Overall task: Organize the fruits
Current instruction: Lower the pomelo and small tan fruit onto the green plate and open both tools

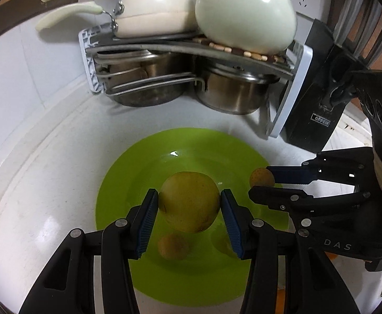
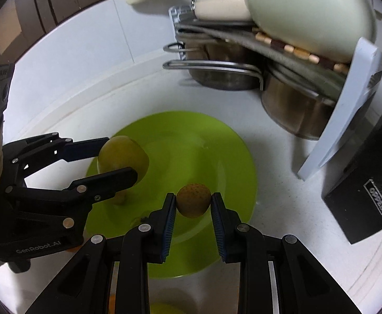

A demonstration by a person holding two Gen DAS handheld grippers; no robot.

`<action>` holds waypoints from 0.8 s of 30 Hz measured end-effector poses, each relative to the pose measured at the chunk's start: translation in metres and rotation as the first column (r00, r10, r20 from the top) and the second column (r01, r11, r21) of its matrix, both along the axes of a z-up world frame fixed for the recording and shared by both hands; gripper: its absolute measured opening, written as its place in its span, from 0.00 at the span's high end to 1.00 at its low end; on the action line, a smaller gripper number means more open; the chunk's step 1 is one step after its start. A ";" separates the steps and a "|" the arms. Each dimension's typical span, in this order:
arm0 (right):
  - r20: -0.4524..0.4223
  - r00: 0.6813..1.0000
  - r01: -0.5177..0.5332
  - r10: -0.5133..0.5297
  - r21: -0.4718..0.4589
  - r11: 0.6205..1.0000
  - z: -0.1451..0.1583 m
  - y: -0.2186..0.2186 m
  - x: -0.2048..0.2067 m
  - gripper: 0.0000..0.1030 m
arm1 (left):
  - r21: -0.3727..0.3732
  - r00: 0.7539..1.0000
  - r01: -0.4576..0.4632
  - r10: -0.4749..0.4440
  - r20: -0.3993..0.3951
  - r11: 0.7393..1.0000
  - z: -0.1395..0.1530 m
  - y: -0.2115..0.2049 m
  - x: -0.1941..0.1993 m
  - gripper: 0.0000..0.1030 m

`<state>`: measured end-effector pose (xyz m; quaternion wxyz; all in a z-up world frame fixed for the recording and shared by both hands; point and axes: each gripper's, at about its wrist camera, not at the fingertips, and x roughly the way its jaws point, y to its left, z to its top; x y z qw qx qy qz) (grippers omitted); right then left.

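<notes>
The left tool grips a large yellow-green fruit between its blue pads, holding it above the green plate; the right tool is clamped on a small brown speckled fruit, also over the plate, nearer its right side; in the left wrist view the right tool comes in from the right with the small fruit at its tips; another small brownish fruit shows on the plate below the large one, though blurred; the plate sits on the white table; behind it a rack carries cream pans and a pale round pot, with steel pots under the shelf; a black box stands to the right of the rack.
</notes>
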<state>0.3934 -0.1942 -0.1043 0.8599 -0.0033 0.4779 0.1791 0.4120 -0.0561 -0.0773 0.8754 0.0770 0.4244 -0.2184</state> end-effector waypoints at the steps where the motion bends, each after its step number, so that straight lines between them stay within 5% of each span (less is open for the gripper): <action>1: -0.008 1.000 -0.002 0.002 -0.001 1.000 -0.002 0.000 0.001 0.72 | 0.000 1.000 0.000 0.000 -0.006 1.000 -0.002 0.000 0.002 0.53; 14: -0.046 0.999 -0.006 0.005 -0.010 1.000 -0.015 0.000 0.014 0.72 | 0.026 0.999 -0.002 0.003 -0.040 1.000 -0.016 -0.003 0.011 0.53; 17: -0.033 0.999 0.005 -0.005 -0.016 1.000 -0.013 -0.001 0.012 0.60 | 0.014 1.000 -0.008 0.008 -0.017 1.000 -0.012 -0.001 0.009 0.52; 24: 0.008 1.000 0.025 -0.025 -0.012 1.000 -0.001 -0.003 0.002 0.60 | 0.012 0.999 -0.034 0.033 0.017 0.999 0.003 0.005 -0.002 0.46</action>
